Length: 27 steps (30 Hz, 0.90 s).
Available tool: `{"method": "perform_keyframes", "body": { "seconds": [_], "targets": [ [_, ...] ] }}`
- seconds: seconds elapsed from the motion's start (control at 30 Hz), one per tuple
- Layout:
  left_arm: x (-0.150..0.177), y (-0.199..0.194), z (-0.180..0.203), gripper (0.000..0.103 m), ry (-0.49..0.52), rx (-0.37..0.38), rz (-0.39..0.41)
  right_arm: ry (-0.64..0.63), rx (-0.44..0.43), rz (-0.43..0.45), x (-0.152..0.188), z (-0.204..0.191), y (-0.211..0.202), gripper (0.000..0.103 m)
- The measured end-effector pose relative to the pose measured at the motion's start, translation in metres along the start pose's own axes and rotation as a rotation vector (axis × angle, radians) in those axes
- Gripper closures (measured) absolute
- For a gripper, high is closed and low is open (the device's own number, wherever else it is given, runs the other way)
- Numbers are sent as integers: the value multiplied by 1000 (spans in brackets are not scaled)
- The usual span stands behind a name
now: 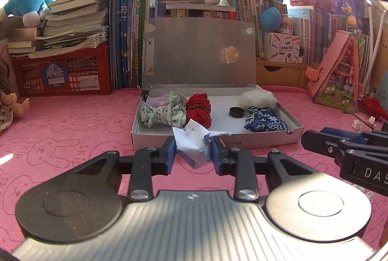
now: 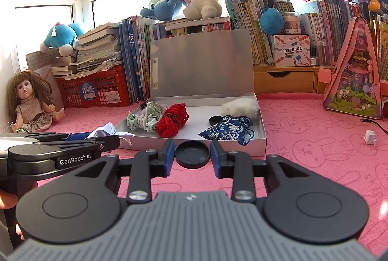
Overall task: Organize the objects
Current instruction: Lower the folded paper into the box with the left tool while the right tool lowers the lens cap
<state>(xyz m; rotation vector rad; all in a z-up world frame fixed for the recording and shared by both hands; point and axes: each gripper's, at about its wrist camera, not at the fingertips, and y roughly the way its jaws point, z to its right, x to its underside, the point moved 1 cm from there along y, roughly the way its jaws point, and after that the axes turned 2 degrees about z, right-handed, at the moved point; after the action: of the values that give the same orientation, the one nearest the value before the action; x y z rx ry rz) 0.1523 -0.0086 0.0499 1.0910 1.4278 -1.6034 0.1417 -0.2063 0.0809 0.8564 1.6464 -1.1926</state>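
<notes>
Through the left wrist camera, your left gripper (image 1: 192, 151) has its jaws pinching a crumpled white paper (image 1: 194, 143) with printed sums on it, held just in front of the near wall of the open white box (image 1: 264, 139). Inside the box lie a green checked scrunchie (image 1: 163, 113), a red crocheted piece (image 1: 198, 107), a small black cap (image 1: 236, 112), a blue floral pouch (image 1: 263, 120) and a white fluffy tuft (image 1: 258, 98) (the lid stands upright behind them). Your right gripper (image 1: 349, 148) shows at the right edge, over the pink worktop (image 1: 60, 127).

Through the right wrist camera, your right gripper (image 2: 192, 154) has its jaws spread either side of a round black lid (image 2: 192, 153), which sits on the pink worktop (image 2: 315, 151) just before the box (image 2: 263, 134); whether the jaws touch it, you cannot tell. Your left gripper (image 2: 106, 138) enters from the left with the paper (image 2: 106, 128) at its tip. A small crumpled wad (image 2: 371, 137) lies well apart to the right, and a doll (image 2: 30, 101) sits at far left.
</notes>
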Motion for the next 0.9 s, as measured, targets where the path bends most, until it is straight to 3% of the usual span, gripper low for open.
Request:
{"method": "perform_keyframes", "body": {
  "seconds": [0.53, 0.9],
  "targets": [
    [-34, 64, -24, 67, 1, -62, -18, -20, 11, -44, -21, 3, 56, 66],
    [-53, 107, -54, 67, -55, 2, -62, -3, 21, -56, -47, 15, 89, 66]
  ]
}}
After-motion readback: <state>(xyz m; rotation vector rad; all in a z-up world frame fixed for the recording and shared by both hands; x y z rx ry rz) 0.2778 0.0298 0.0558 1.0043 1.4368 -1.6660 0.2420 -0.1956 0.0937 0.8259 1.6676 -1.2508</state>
